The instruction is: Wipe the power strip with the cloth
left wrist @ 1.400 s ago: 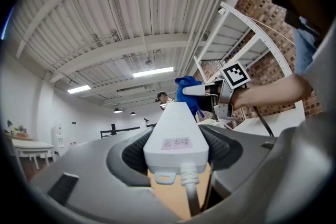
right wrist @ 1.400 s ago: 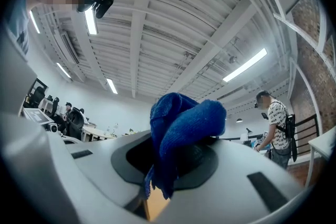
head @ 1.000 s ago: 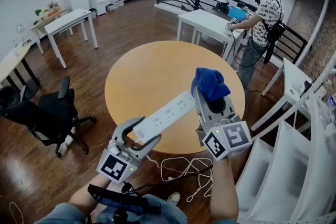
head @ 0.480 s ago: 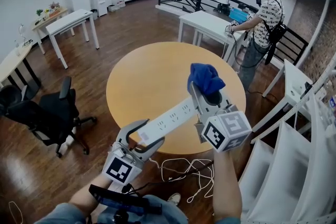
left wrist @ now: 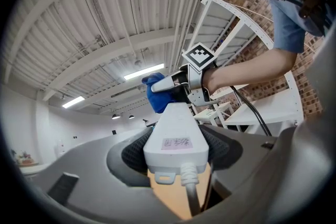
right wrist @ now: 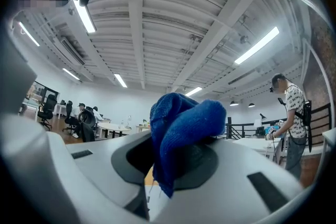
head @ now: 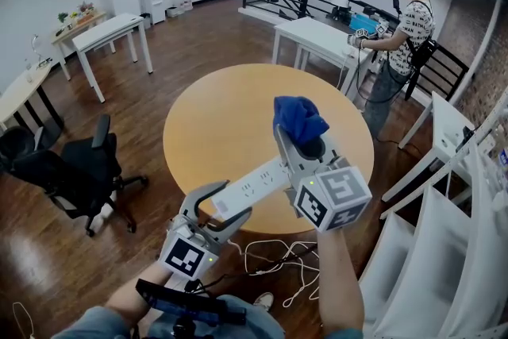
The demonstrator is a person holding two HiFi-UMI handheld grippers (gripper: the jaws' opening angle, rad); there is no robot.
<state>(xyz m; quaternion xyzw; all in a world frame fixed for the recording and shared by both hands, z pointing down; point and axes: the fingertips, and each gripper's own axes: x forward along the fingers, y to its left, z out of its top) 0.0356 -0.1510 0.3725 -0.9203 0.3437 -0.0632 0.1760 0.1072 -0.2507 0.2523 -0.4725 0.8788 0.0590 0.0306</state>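
Note:
A long white power strip [head: 252,185] hangs in the air over the near edge of the round wooden table [head: 230,111]. My left gripper [head: 221,204] is shut on the strip's cable end, its pads pressing both sides of the power strip [left wrist: 176,134]. My right gripper [head: 299,140] is shut on a bunched blue cloth [head: 298,118], which rests against the strip's far end. In the left gripper view the blue cloth [left wrist: 157,95] sits at the strip's far tip. In the right gripper view the blue cloth [right wrist: 181,126] fills my right gripper [right wrist: 178,157].
The strip's white cable [head: 278,256] lies coiled on the wooden floor below. A black office chair [head: 67,171] stands at the left. White tables [head: 107,32] stand behind, a person [head: 401,32] at one at the back right. White shelving [head: 456,226] is close on the right.
My right gripper and the cloth have moved left and a little nearer along the strip. The left gripper has kept its hold and shifted slightly right.

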